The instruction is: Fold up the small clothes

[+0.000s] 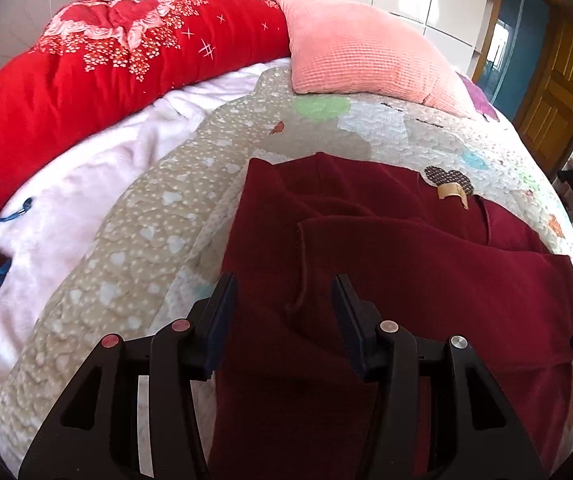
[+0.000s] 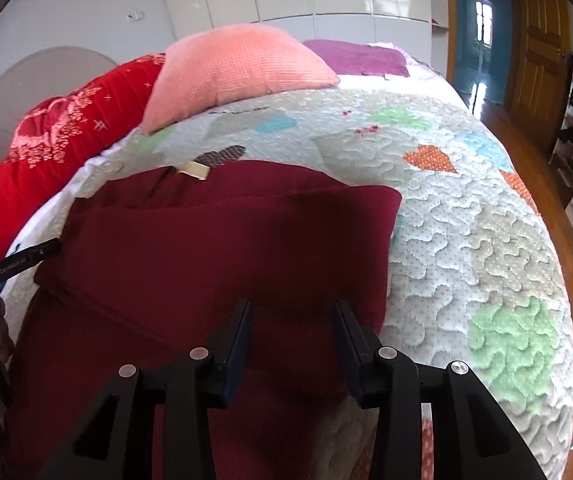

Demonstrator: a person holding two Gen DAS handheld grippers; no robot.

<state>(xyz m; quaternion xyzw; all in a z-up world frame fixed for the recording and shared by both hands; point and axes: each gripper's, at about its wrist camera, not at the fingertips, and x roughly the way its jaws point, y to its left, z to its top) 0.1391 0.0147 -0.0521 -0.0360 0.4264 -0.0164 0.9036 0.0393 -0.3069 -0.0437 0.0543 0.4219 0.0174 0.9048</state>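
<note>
A dark red garment (image 1: 366, 264) is seen lying on the quilt (image 1: 134, 240), filling the lower middle of the left wrist view and the lower left and centre of the right wrist view. It is judged to be partly folded: in the right wrist view a flap (image 2: 226, 236) is laid across the body of the cloth, its edge running from the left of the frame to a squared corner at centre right, and in the left wrist view an overlapped layer with a hemmed edge is seen at centre. A pale label (image 1: 452, 194) is exposed at the garment's far edge, beside a dark heart patch on the quilt. The left gripper (image 1: 284, 292) is held over the cloth at the bottom of its frame with its jaws apart, and nothing is pinched between them. The right gripper (image 2: 292, 312) is likewise held with its jaws apart above the garment's near right edge, and no cloth is gripped. One fold is thus taken as laid and let go. What is left appears to be at least one more fold, since the cloth is still spread wide and wrinkled near the left gripper, and a neat, compact shape is not yet reached. A pink pillow (image 2: 238, 76) and a red duvet (image 1: 86, 60) are seen at the far side, well apart from the work.
</note>
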